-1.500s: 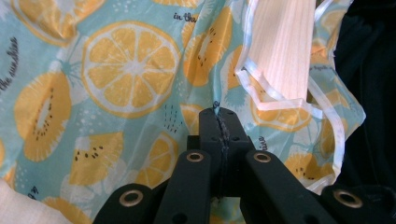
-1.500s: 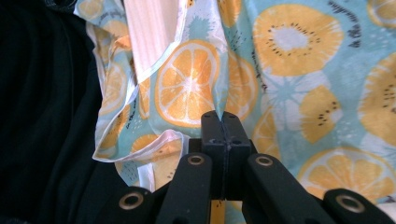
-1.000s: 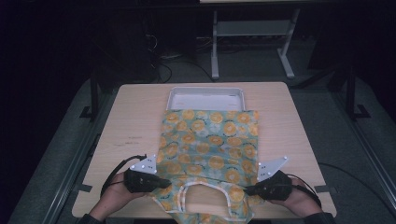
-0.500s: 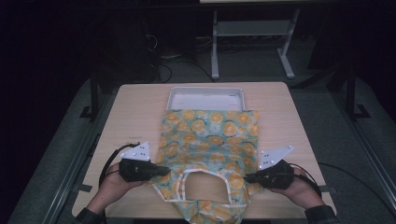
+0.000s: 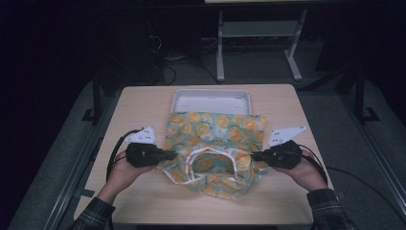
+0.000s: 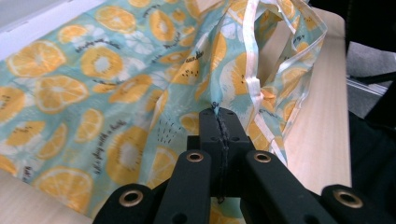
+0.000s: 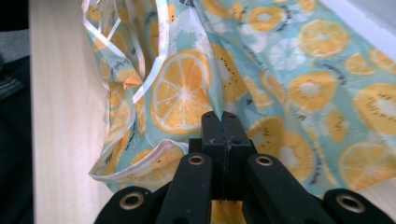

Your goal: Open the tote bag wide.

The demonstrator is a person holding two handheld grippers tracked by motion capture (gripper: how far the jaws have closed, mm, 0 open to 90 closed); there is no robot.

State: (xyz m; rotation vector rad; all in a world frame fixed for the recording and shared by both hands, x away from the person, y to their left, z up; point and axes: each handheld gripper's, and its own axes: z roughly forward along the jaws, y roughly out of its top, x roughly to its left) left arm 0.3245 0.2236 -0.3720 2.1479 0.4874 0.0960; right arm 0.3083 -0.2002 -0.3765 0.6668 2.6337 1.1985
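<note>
the orange-print cloth [image 5: 215,143] lies on the worktop [image 5: 143,110], its near part lifted. the left tool [image 5: 171,155] pinches its left side tight, and the right tool [image 5: 254,155] pinches its right side tight. a white tray [image 5: 210,100] sits just behind the cloth.

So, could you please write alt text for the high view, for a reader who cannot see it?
Two hand-held grippers, the left gripper and the right gripper, each clamp one side of an orange-slice print garment and lift its near part above a wooden table. The far part lies flat, reaching a white tray at the table's far edge.
</note>
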